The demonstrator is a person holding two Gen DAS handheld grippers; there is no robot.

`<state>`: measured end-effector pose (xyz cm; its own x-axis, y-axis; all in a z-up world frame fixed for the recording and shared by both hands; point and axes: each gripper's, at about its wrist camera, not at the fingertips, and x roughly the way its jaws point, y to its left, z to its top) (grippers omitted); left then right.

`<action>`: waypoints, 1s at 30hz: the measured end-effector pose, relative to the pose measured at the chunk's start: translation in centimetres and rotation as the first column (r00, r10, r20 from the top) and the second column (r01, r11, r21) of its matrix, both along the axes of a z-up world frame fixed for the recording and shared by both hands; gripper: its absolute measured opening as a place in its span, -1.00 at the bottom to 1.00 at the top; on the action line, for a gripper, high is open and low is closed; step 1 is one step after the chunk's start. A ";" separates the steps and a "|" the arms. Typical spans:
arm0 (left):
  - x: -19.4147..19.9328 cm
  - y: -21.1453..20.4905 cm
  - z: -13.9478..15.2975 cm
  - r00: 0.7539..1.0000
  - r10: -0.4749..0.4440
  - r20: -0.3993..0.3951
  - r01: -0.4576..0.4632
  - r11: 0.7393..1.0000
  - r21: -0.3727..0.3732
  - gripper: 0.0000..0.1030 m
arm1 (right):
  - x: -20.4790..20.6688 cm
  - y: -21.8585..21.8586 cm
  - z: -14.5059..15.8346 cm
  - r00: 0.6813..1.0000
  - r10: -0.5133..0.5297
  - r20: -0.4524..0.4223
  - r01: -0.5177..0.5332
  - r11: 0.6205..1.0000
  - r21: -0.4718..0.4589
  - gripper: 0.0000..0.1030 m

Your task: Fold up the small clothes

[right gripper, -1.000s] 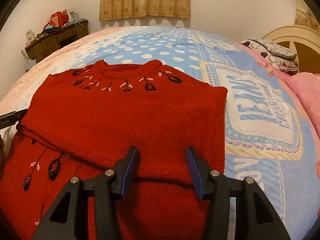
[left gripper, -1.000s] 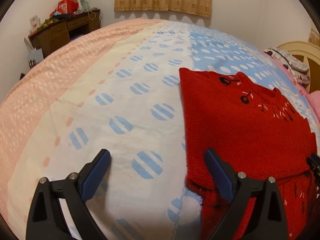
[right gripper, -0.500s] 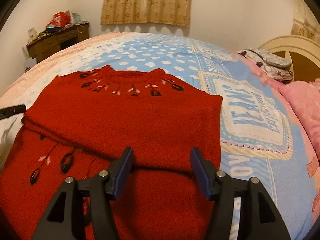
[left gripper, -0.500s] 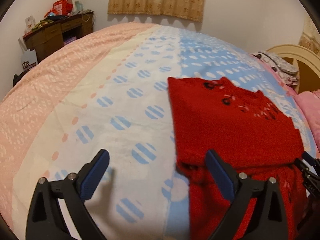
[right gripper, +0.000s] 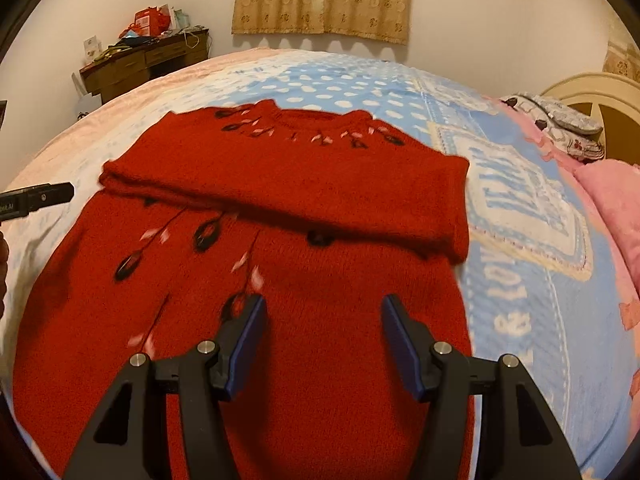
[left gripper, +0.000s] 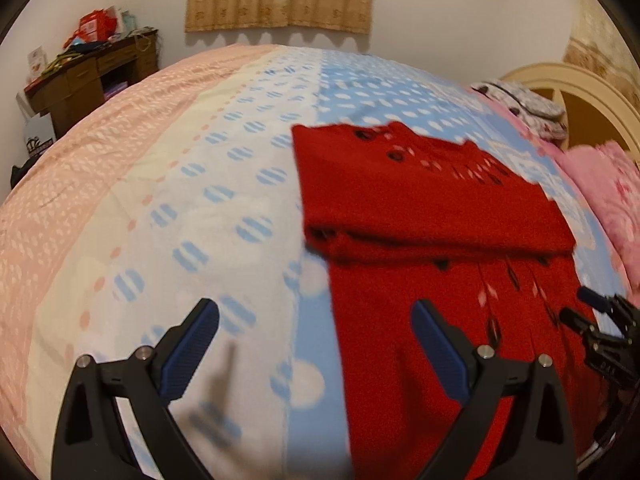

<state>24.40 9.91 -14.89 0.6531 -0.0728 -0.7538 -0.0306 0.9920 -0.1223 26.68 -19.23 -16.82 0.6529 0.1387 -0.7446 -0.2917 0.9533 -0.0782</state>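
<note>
At frame centre on the patterned bedspread lies the red knit sweater, top part folded over, hem cut off below. Right gripper and left gripper both gape empty. Embroidery blurred.

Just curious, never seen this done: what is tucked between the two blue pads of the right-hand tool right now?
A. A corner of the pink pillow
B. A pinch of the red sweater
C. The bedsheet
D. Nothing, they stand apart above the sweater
D: the right gripper shows open pads with only air between them, above the flat red sweater.
</note>
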 end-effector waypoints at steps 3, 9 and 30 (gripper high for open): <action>-1.3 -0.4 0.0 1.000 -0.022 -0.011 0.022 1.000 -0.001 0.92 | -1.6 -0.2 -0.3 1.000 0.001 -0.023 -0.001 1.000 -0.001 0.18; -3.8 -0.8 0.1 0.999 -0.037 -0.015 0.036 0.998 -0.041 0.92 | -4.6 -0.8 -1.0 0.999 0.000 -0.040 0.000 1.000 -0.001 0.18; -11.0 -3.9 -0.9 0.983 -0.167 -0.078 0.155 0.978 -0.137 0.92 | -11.7 -2.4 -1.0 0.998 -0.021 -0.058 0.020 1.000 -0.005 0.20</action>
